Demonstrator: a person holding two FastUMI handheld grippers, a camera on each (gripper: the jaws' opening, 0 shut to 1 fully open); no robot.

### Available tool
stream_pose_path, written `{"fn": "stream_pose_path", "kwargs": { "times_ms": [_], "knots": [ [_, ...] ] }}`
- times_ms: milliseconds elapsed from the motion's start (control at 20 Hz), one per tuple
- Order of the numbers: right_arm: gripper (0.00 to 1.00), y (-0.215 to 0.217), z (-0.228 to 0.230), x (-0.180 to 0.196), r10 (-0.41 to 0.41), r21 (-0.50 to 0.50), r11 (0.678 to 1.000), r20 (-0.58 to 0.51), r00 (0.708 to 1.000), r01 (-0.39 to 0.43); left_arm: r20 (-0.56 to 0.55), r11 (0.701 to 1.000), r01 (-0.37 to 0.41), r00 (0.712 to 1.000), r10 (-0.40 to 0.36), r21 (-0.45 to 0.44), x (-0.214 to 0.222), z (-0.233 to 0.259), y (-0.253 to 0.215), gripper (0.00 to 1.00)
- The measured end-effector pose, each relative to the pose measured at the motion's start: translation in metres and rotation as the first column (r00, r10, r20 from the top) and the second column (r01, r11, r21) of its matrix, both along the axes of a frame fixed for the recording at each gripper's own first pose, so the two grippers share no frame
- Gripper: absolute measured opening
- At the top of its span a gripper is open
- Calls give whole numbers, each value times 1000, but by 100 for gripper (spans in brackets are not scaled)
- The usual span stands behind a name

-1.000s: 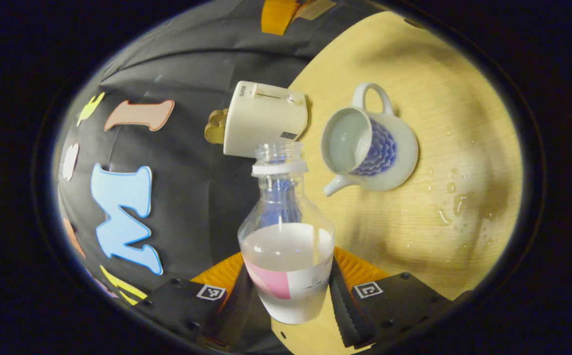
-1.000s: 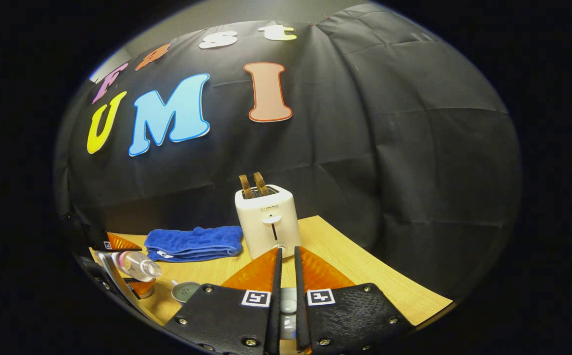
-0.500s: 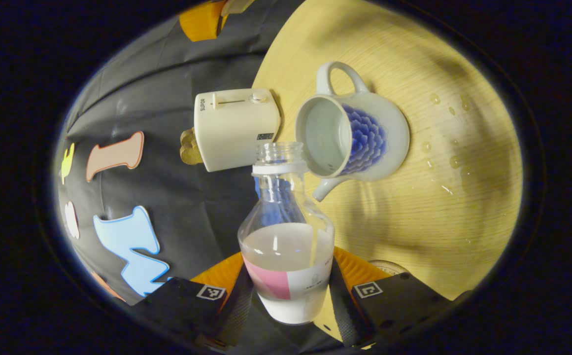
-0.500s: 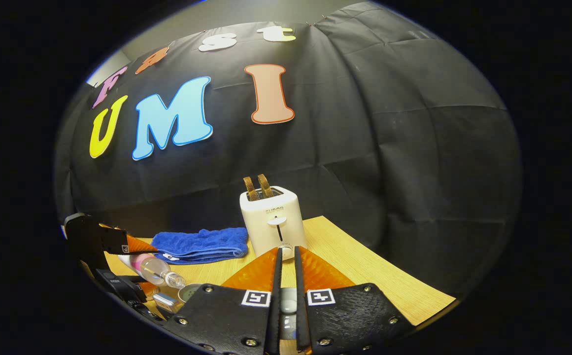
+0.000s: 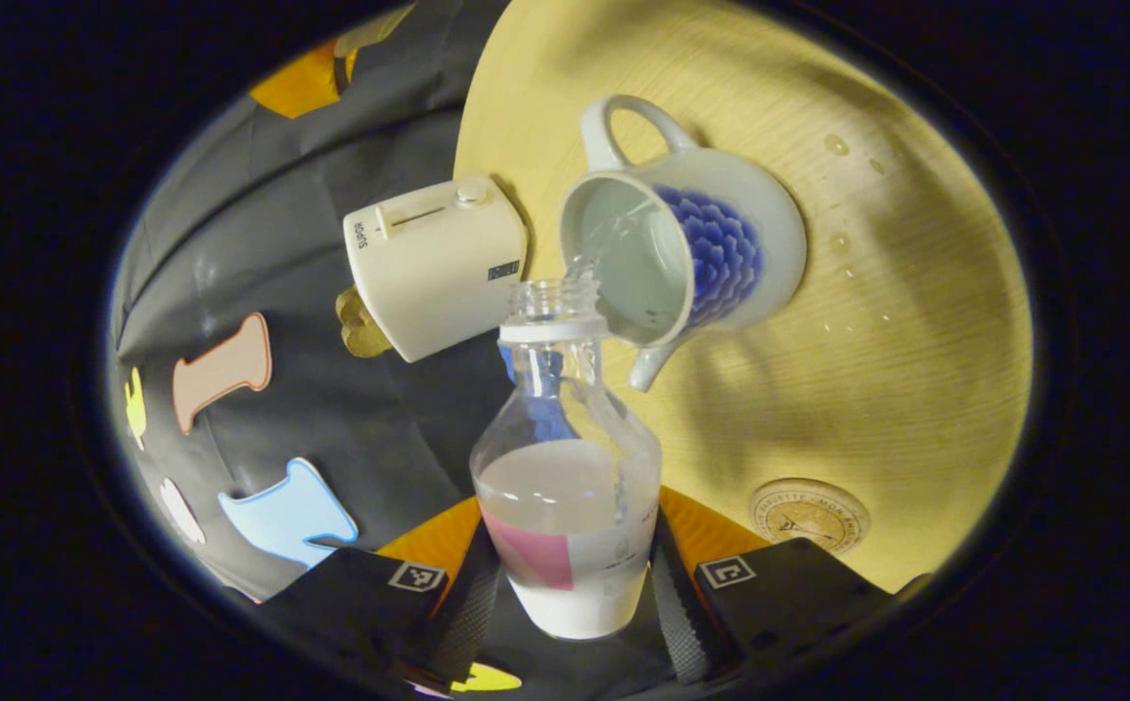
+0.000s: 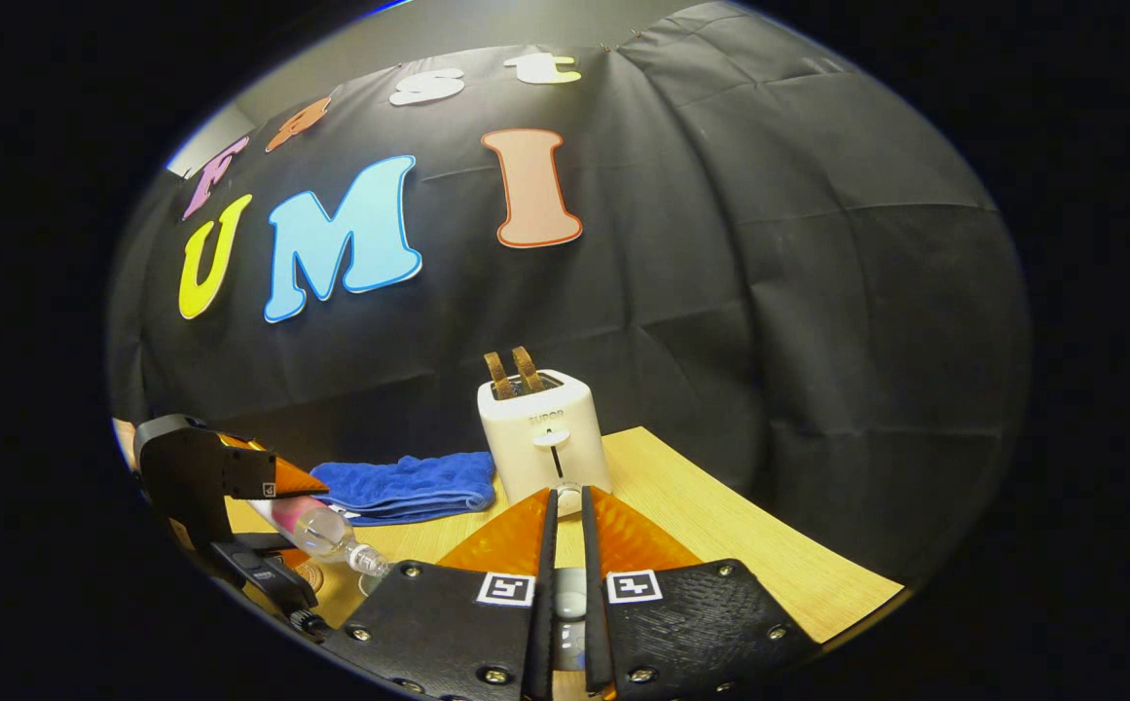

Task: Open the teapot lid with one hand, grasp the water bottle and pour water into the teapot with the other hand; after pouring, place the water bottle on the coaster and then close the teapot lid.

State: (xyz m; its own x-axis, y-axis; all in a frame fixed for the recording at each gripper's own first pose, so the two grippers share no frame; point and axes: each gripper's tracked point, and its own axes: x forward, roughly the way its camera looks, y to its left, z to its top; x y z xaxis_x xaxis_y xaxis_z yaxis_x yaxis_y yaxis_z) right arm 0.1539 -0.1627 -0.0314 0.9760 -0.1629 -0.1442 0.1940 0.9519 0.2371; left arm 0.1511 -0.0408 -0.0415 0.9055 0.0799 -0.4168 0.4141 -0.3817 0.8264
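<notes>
Bottle (image 5: 565, 458), clamped between the left gripper's (image 5: 569, 604) fingers, has tipped further than half a second ago; water now leaves its neck into the open teapot (image 5: 686, 253) on the table (image 5: 915, 321). Pouring begun. Right gripper (image 6: 565, 604) nearly closed on the lid (image 6: 569, 594), held clear. Coaster (image 5: 808, 516) waits near the teapot

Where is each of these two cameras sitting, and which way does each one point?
Left gripper view: rides the left hand-held gripper, looking along the tilted water bottle into the open teapot.
Right gripper view: rides the right hand-held gripper, facing the booth wall; the left one shows at left.
Shared: toaster, bottle, table.
</notes>
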Motion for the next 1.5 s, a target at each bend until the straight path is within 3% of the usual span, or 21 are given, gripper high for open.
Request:
{"fn": "stream_pose_path", "kwargs": {
  "times_ms": [800,1500],
  "knots": [
    [13,-3,-3,0,2,24,1000,-2,1000,-2,38,971,24,999,-34,236,2,38,0,84],
    [13,-4,2,-1,10,47,999,19,1000,-11,65,912,36,995,-69,408,-2,60,-15,84]
  ]
}}
